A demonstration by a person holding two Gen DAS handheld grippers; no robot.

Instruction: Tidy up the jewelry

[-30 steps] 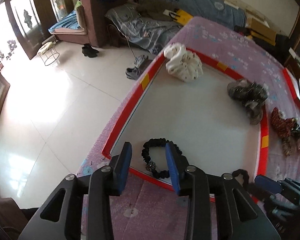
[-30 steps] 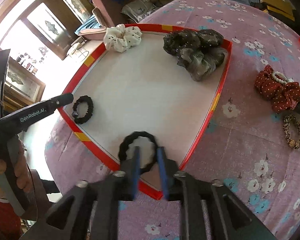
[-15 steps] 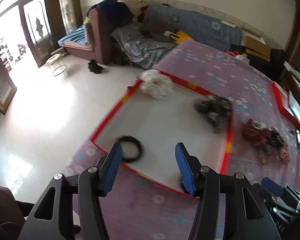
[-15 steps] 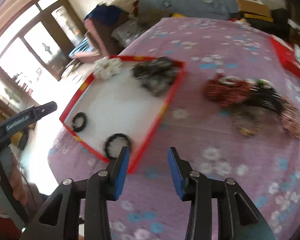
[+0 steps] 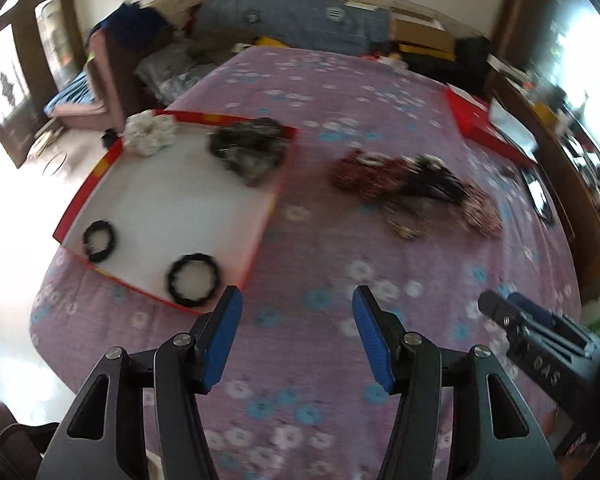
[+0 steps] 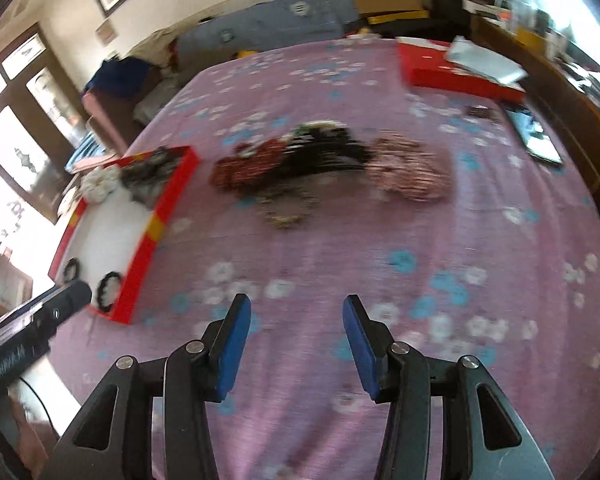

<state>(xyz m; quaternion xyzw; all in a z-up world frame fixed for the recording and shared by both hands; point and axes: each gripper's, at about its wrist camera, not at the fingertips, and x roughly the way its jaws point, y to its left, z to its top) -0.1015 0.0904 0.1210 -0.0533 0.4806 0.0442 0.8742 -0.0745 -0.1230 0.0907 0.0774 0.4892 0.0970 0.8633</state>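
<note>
A red-rimmed white tray [image 5: 172, 200] lies on the purple flowered cloth at the left. In it are two black hair rings [image 5: 100, 239] [image 5: 193, 278], a white scrunchie [image 5: 150, 136] and a dark scrunchie [image 5: 250, 152]. A blurred pile of scrunchies and bracelets [image 5: 412, 190] lies on the cloth to the tray's right, also in the right wrist view [image 6: 324, 164]. My left gripper [image 5: 297, 304] is open and empty above the cloth, near the tray's front corner. My right gripper [image 6: 296, 310] is open and empty above bare cloth.
A red box with white paper [image 6: 460, 70] sits at the far right of the table. A phone [image 6: 540, 142] lies near the right edge. Sofas and clutter stand behind the table. Tiled floor lies to the left.
My right gripper opened and left its black ring in the tray's front corner. Both grippers pulled back from the tray and swung right toward the pile.
</note>
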